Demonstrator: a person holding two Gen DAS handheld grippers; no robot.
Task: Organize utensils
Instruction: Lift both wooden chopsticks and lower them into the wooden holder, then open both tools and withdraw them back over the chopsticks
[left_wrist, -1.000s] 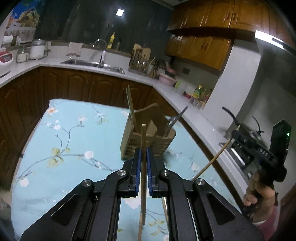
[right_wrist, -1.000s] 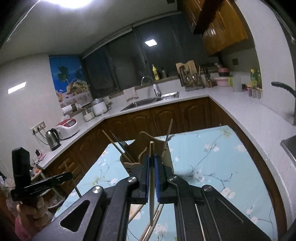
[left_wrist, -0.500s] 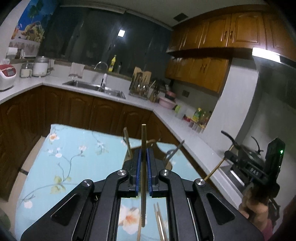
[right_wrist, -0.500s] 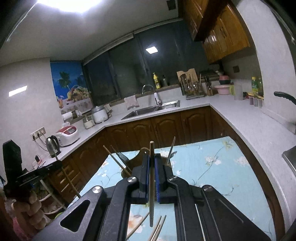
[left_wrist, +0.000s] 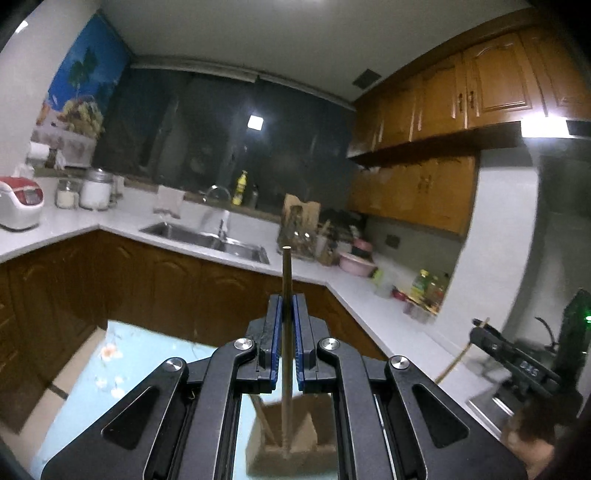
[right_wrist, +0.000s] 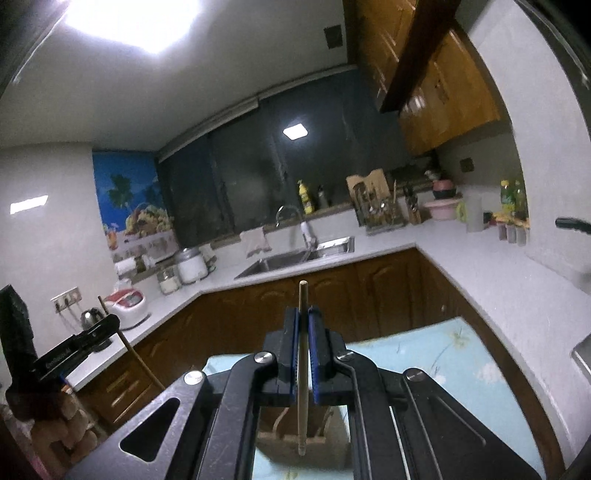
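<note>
My left gripper is shut on a wooden chopstick that stands upright between the blue pads. Its lower end hangs over a wooden utensil holder seen below the jaws. My right gripper is shut on another chopstick, also upright, its lower tip over the same holder. The right gripper also shows at the right edge of the left wrist view, the left gripper at the left edge of the right wrist view. Both are raised high above the table.
The table carries a light blue floral cloth, also in the right wrist view. White L-shaped counters with a sink, rice cooker, jars and bottles surround it. Dark wooden cabinets stand below.
Both grippers have risen and tilted upward with their chopsticks. The utensil holder has dropped from mid-view to beneath the jaws, and most of the table has left view.
</note>
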